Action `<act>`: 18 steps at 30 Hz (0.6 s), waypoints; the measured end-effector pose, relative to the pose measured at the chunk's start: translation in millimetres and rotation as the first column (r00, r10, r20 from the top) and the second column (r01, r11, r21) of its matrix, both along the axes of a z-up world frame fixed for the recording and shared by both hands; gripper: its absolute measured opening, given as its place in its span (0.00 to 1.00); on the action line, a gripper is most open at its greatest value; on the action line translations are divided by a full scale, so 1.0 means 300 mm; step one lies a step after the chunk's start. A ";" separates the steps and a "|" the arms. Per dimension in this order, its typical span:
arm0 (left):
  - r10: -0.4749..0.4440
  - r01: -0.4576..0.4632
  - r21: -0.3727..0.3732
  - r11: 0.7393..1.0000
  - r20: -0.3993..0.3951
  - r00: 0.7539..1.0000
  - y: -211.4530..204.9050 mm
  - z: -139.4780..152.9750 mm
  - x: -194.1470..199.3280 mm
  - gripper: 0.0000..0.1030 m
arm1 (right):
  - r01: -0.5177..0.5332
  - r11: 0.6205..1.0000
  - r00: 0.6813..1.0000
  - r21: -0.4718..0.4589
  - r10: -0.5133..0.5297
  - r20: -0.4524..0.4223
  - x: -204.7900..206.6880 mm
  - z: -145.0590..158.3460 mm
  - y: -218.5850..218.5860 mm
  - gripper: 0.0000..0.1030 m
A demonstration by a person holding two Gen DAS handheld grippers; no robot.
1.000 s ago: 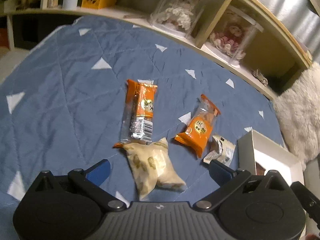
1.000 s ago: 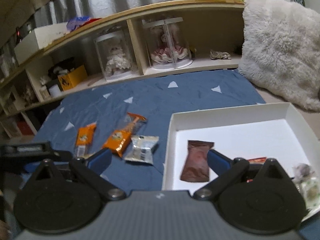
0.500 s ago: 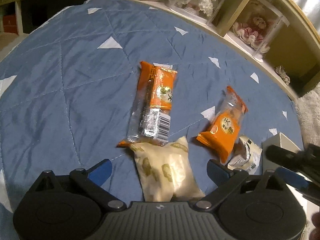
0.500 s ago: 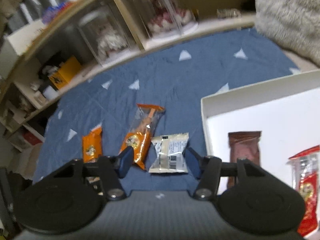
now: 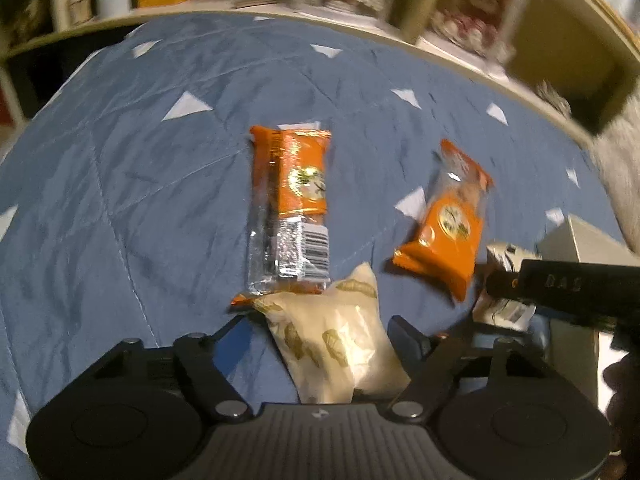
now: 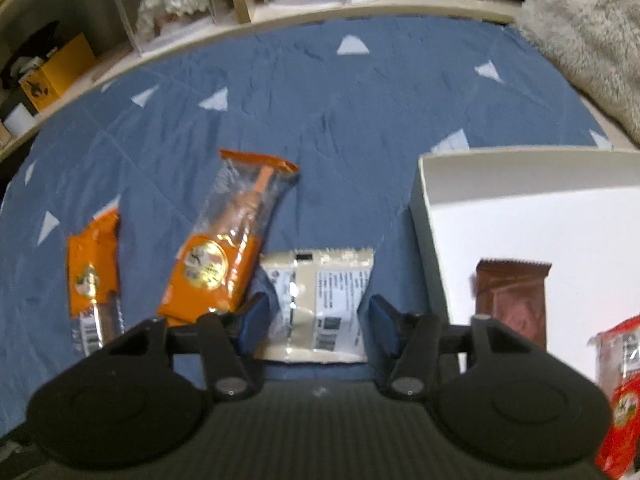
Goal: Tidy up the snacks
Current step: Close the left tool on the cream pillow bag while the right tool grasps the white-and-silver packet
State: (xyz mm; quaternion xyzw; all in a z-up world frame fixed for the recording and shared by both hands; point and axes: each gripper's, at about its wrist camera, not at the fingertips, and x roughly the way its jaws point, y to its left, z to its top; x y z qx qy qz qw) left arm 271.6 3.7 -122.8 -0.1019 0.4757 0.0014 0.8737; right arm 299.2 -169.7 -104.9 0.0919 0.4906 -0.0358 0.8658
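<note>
On the blue quilt, my left gripper [image 5: 320,340] is open with its jaws on either side of a cream snack pouch [image 5: 336,340]. Beyond it lie a long orange bar [image 5: 292,208] and a smaller orange packet [image 5: 452,224]. My right gripper [image 6: 316,320] is open astride a white and silver packet [image 6: 320,300], which also shows in the left wrist view [image 5: 504,280]. The orange packet [image 6: 228,248] and orange bar [image 6: 92,276] lie to its left. The white box [image 6: 520,208] at right holds a brown packet [image 6: 512,296] and a red packet [image 6: 620,392].
A curved wooden shelf [image 6: 280,12] with clear doll cases and a yellow box [image 6: 56,72] runs along the back. A fluffy grey cushion [image 6: 592,36] lies at the far right. The right gripper's body [image 5: 568,284] crosses the left wrist view.
My right gripper has left the box, moved left and down over the white packet, with its jaws narrowed around it. My left gripper has closed in on the cream pouch.
</note>
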 end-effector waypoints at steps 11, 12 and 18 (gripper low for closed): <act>-0.125 0.128 0.042 0.991 -0.063 0.990 0.034 0.028 -0.060 0.59 | -0.117 0.993 0.992 0.034 0.116 0.048 -0.138 0.047 -0.028 0.46; -0.118 0.121 0.040 0.992 -0.065 0.991 0.037 0.028 -0.067 0.59 | -0.125 0.992 0.991 0.033 0.123 0.052 -0.147 0.052 -0.026 0.46; -0.115 0.118 0.037 0.992 -0.073 0.991 0.019 0.010 -0.081 0.59 | -0.188 0.980 0.979 0.060 0.183 0.087 -0.250 0.079 -0.021 0.46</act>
